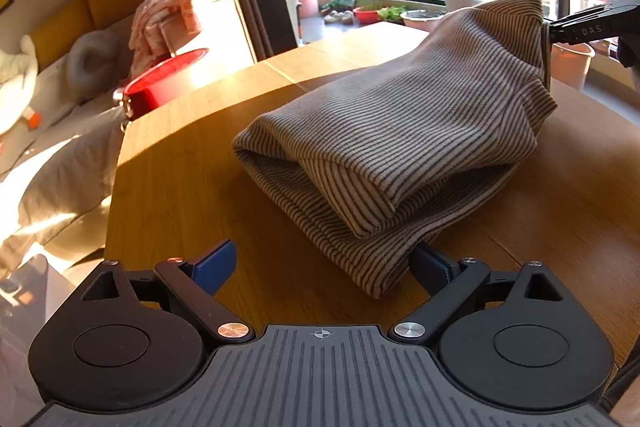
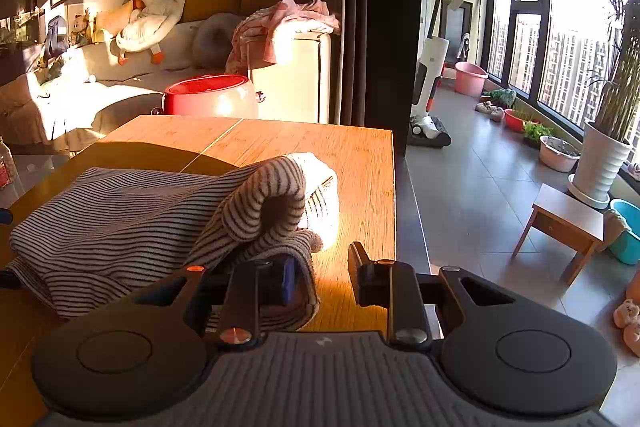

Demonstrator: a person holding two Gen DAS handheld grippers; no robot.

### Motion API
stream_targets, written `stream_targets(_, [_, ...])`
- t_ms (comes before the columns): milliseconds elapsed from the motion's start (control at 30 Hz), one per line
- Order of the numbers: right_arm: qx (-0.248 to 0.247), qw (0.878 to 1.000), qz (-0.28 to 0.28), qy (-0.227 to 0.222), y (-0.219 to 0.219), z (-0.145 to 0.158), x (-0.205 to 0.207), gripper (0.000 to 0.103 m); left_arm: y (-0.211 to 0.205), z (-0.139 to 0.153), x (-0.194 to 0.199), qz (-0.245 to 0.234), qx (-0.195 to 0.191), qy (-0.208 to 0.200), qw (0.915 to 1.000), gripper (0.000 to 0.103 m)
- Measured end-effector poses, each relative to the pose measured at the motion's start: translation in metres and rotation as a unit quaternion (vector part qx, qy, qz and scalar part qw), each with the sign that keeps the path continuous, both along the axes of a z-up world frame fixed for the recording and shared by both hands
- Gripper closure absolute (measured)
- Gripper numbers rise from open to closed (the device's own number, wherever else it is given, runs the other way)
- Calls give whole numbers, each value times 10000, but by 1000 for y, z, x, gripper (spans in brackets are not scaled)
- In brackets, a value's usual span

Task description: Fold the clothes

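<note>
A striped grey-and-white garment [image 1: 400, 131] lies folded in layers on the wooden table [image 1: 192, 195]. My left gripper [image 1: 320, 267] is open at the garment's near corner, which lies between its blue pads [image 1: 212, 267]. In the right wrist view the garment [image 2: 120, 219] has a raised rolled edge [image 2: 276, 203] draped over my left finger. My right gripper [image 2: 320, 279] is open, its jaws set wide apart, with cloth over one finger only. The right gripper also shows in the left wrist view [image 1: 592, 23], touching the garment's lifted far corner.
A red pot [image 2: 212, 95] stands beyond the table's far edge, a sofa [image 2: 80, 87] with cushions behind it. The table's right edge [image 2: 394, 187] drops to a tiled floor with a small stool [image 2: 568, 223], plant pots [image 2: 600, 167] and basins by the windows.
</note>
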State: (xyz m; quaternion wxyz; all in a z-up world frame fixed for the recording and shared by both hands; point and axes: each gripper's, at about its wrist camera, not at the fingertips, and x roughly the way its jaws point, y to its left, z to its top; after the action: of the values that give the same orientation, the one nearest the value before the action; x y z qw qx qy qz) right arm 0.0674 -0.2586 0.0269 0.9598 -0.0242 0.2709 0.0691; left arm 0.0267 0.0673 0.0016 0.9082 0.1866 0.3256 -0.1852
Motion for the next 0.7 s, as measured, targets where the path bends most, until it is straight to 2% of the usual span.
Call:
stream_targets(133, [-64, 10000, 49, 40, 2, -3, -1, 76, -2, -5, 1, -17, 112, 0, 9999, 5])
stream_targets(200, [-524, 9985, 154, 88, 10, -9, -3, 69, -1, -6, -1, 12, 125, -12, 9999, 4])
stream_targets(233, [-907, 9956, 220, 81, 16, -16, -5, 67, 0, -6, 0, 68, 115, -41, 9999, 4])
stream_targets(333, [-1463, 9888, 270, 151, 25, -32, -4, 66, 3, -3, 5, 409, 45, -275, 9988, 3])
stream_targets(433, [-1361, 9905, 198, 30, 25, -33, -1, 66, 6, 6, 12, 787, 83, -645, 9948, 3])
stream_targets(567, [-746, 9961, 138, -445, 14, 3, -12, 71, 20, 24, 22, 1148, 60, -994, 9884, 4])
stream_targets(700, [-872, 9941, 212, -603, 16, 21, -19, 71, 28, 34, 31, 1261, 18, -1116, 9857, 4])
